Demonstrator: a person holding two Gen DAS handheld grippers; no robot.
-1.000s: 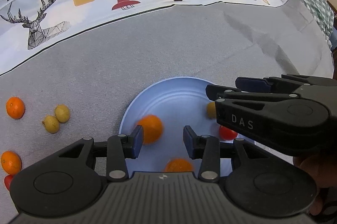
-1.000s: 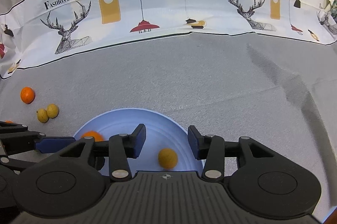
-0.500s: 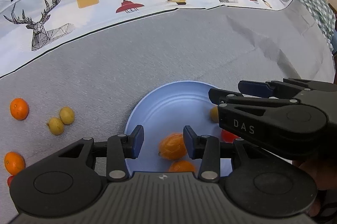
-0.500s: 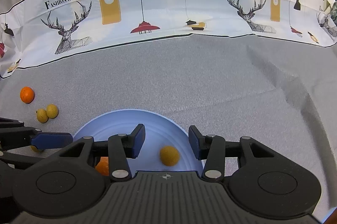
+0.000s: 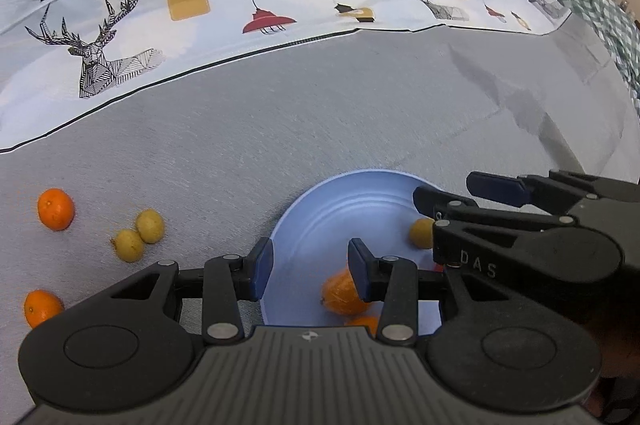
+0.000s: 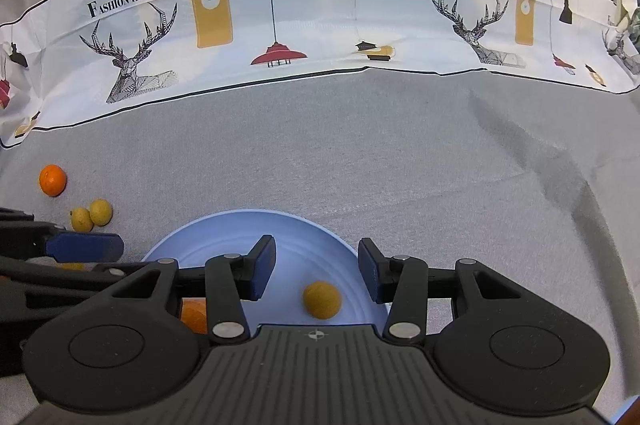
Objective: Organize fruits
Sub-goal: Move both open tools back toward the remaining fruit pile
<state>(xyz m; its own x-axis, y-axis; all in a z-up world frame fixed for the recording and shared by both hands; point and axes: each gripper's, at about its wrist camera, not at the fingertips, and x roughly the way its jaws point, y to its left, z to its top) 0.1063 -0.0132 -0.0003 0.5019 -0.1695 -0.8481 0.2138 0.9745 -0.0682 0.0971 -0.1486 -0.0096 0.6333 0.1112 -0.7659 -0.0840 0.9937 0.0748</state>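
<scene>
hovering apart and empty over the blue plate [image 5: 320, 209], both tongs [image 5: 310, 267] [image 6: 316, 267]; orange [image 5: 340, 295] and lemon [image 6: 322, 299] inside, grey tabletop [image 6: 400, 153] beyond.

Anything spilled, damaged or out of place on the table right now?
Nothing spilled or damaged. Two oranges and two lemons lie loose on the grey cloth, left of the blue plate.
</scene>
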